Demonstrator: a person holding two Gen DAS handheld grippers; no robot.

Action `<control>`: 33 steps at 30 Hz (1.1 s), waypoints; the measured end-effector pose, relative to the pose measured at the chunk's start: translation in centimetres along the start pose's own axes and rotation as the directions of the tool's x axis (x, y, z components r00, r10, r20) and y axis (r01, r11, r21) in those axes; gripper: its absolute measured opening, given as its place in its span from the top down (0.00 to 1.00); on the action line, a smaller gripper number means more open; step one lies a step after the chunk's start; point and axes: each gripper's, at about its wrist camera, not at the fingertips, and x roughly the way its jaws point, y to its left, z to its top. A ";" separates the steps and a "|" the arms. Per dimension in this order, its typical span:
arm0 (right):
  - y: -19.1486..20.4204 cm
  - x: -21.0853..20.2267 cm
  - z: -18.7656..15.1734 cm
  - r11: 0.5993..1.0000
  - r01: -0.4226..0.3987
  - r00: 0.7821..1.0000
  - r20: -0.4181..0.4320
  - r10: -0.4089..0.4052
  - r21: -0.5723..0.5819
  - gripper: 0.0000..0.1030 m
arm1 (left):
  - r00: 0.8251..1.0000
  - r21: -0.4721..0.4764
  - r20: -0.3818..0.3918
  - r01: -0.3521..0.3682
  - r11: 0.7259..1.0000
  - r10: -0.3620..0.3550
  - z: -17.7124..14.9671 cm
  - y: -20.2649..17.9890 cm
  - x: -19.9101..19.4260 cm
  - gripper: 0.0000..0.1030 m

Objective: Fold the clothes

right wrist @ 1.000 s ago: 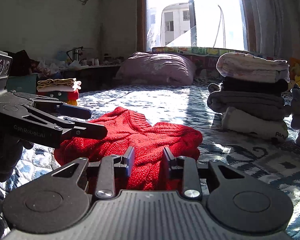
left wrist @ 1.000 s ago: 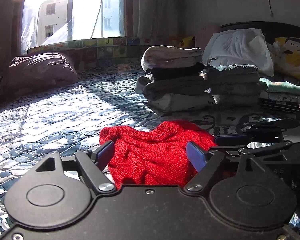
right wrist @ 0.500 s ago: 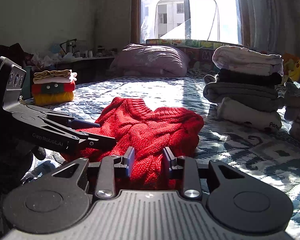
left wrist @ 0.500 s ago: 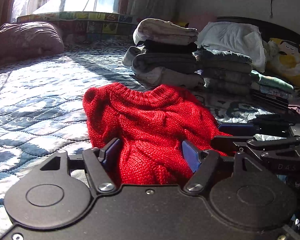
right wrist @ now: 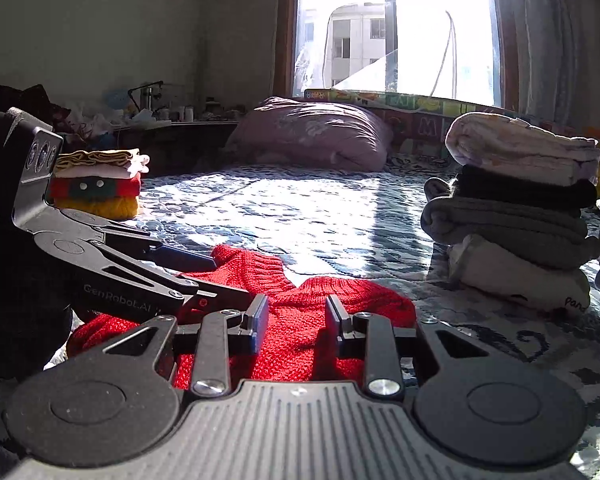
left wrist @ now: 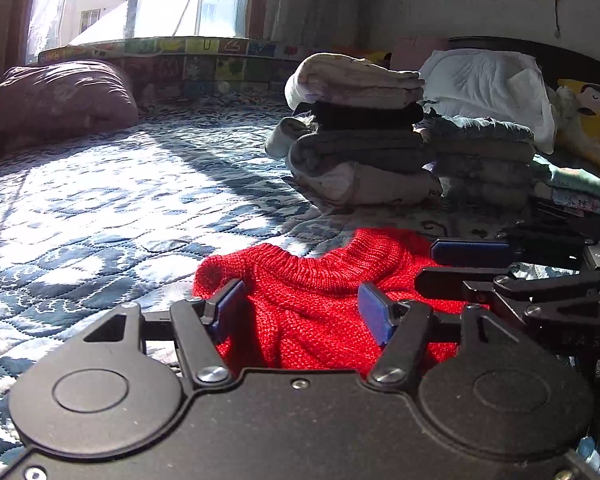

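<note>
The red sweater (left wrist: 312,300) lies bunched on the bed (left wrist: 100,208). The left claw (left wrist: 300,308) gapes wide around it, the right claw (right wrist: 296,318) narrower; both bodies hide its near edge, so grip is unclear.

Place: a bedroom in a home
Bed: blue patterned quilt (left wrist: 112,200) with a pink pillow (right wrist: 312,136)
Clothes: folded stacks (left wrist: 360,136) on the quilt
Window: curtain (right wrist: 556,36), apartment block outside
Side: cluttered desk (right wrist: 172,124) by the wall
</note>
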 end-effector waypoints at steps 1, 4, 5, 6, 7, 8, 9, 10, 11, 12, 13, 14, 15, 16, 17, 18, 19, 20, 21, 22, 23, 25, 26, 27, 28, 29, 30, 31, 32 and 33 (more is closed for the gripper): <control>0.0 0.6 -0.2 1.000 -0.012 0.999 -0.035 0.013 0.007 0.68 | 1.000 -0.034 -0.014 0.018 0.999 -0.018 0.0 0.6 0.1 0.39; -0.8 0.9 -0.5 0.995 -0.038 0.997 -0.057 0.043 0.094 0.67 | 0.996 -0.129 -0.026 0.080 0.988 -0.084 -0.3 2.0 0.3 0.39; -1.0 1.1 -0.7 0.990 -0.047 0.996 -0.069 0.057 0.135 0.67 | 0.995 -0.133 -0.029 0.091 0.987 -0.095 -0.5 2.0 0.5 0.39; -1.1 1.2 -0.9 0.988 -0.049 0.995 -0.075 0.061 0.149 0.67 | 0.995 -0.137 -0.034 0.093 0.986 -0.098 -0.5 2.0 0.5 0.39; -1.1 1.3 -1.0 0.987 -0.050 0.995 -0.077 0.062 0.154 0.67 | 0.994 -0.134 -0.035 0.095 0.986 -0.101 -0.6 1.9 0.6 0.39; -1.0 1.3 -1.1 0.987 -0.049 0.995 -0.080 0.061 0.150 0.67 | 0.994 -0.134 -0.034 0.099 0.986 -0.104 -0.7 1.9 0.6 0.39; -0.9 1.3 -1.2 0.988 -0.049 0.995 -0.082 0.061 0.148 0.67 | 0.994 -0.135 -0.038 0.098 0.986 -0.104 -0.7 1.9 0.7 0.38; -1.0 1.4 -1.4 0.987 -0.049 0.995 -0.082 0.062 0.152 0.67 | 0.994 -0.127 -0.041 0.093 0.988 -0.099 -0.7 1.7 0.8 0.38; -1.0 1.4 -1.6 0.986 -0.046 0.995 -0.081 0.060 0.159 0.67 | 0.995 -0.117 -0.044 0.088 0.989 -0.093 -0.8 1.6 0.9 0.38; -0.8 1.5 -1.9 0.987 -0.039 0.996 -0.074 0.051 0.157 0.67 | 0.996 -0.099 -0.052 0.073 0.992 -0.078 -0.8 1.3 1.2 0.37; -0.8 1.6 -2.1 0.988 -0.033 0.997 -0.070 0.044 0.151 0.67 | 0.996 -0.082 -0.053 0.066 0.994 -0.070 -0.9 1.0 1.3 0.37; -0.6 1.5 -2.2 0.990 -0.023 0.997 -0.066 0.032 0.142 0.67 | 0.996 -0.083 -0.053 0.069 0.994 -0.074 -0.9 1.1 1.4 0.37; -0.4 1.5 -2.3 0.991 -0.016 0.998 -0.064 0.025 0.134 0.67 | 0.996 -0.086 -0.053 0.073 0.994 -0.078 -0.8 1.3 1.4 0.37; -0.3 1.4 -2.3 0.991 -0.012 0.998 -0.061 0.020 0.133 0.67 | 0.995 -0.084 -0.054 0.075 0.994 -0.080 -0.8 1.3 1.4 0.37; -0.1 1.1 -2.3 0.992 -0.002 0.999 -0.053 0.009 0.125 0.67 | 0.996 -0.071 -0.050 0.071 0.995 -0.074 -0.7 1.1 1.2 0.36; 0.0 0.8 -2.2 0.993 0.008 0.999 -0.044 -0.003 0.117 0.67 | 0.997 -0.056 -0.045 0.066 0.996 -0.068 -0.7 0.8 1.0 0.36; 0.2 0.5 -2.1 0.994 0.018 0.999 -0.035 -0.014 0.109 0.67 | 0.997 -0.049 -0.033 0.063 0.997 -0.065 -0.6 0.6 0.5 0.35; 0.5 -0.5 -2.0 0.994 0.036 0.999 0.003 -0.036 0.104 0.67 | 0.998 -0.063 -0.009 0.057 0.996 -0.057 -0.5 0.6 -0.2 0.34; 0.5 -1.3 -1.9 0.992 0.046 0.998 0.028 -0.049 0.122 0.65 | 0.999 -0.080 0.015 0.049 0.996 -0.048 -0.4 0.6 -0.9 0.32; 0.3 -2.2 -1.9 0.984 0.045 0.997 0.049 -0.054 0.172 0.57 | 0.997 -0.110 0.043 0.061 0.992 -0.057 -0.3 0.8 -2.0 0.26; 0.1 -3.1 -1.9 0.974 0.041 0.996 0.069 -0.058 0.224 0.52 | 0.996 -0.145 0.059 0.077 0.986 -0.069 -0.2 1.0 -3.0 0.24; -0.6 -4.2 -1.8 0.953 0.046 0.994 0.081 -0.074 0.300 0.42 | 0.997 -0.187 0.068 0.060 0.981 -0.048 -0.4 1.5 -4.6 0.23; -1.0 -4.4 -1.8 0.945 0.057 0.994 0.069 -0.083 0.322 0.42 | 0.997 -0.207 0.072 0.050 0.977 -0.035 -0.5 1.7 -5.4 0.23; -1.5 -4.6 -1.8 0.937 0.068 0.994 0.058 -0.093 0.344 0.41 | 0.997 -0.247 0.070 0.049 0.968 -0.033 -0.7 2.2 -6.1 0.22; -2.4 -4.7 -2.0 0.910 0.066 0.995 0.040 -0.090 0.409 0.38 | 0.997 -0.288 0.067 0.050 0.956 -0.032 -1.0 2.7 -6.8 0.22; -3.2 -4.5 -2.4 0.880 0.056 0.997 0.025 -0.076 0.472 0.36 | 0.997 -0.329 0.061 0.064 0.942 -0.046 -1.3 3.2 -7.1 0.22; -4.0 -4.3 -2.8 0.845 0.045 0.998 0.011 -0.060 0.533 0.34 | 0.997 -0.368 0.055 0.078 0.926 -0.062 -1.6 3.6 -7.4 0.22; -4.8 -4.1 -3.1 0.806 0.037 0.999 -0.002 -0.044 0.591 0.33 | 0.996 -0.404 0.050 0.086 0.911 -0.072 -1.8 4.0 -7.5 0.21; -5.6 -3.9 -3.5 0.763 0.029 1.000 -0.014 -0.026 0.646 0.33 | 0.996 -0.439 0.045 0.092 0.894 -0.081 -2.1 4.3 -7.5 0.21; -6.3 -3.4 -4.0 0.717 0.011 1.000 -0.025 0.009 0.697 0.33 | 0.995 -0.488 0.039 0.101 0.867 -0.094 -2.4 4.8 -7.3 0.20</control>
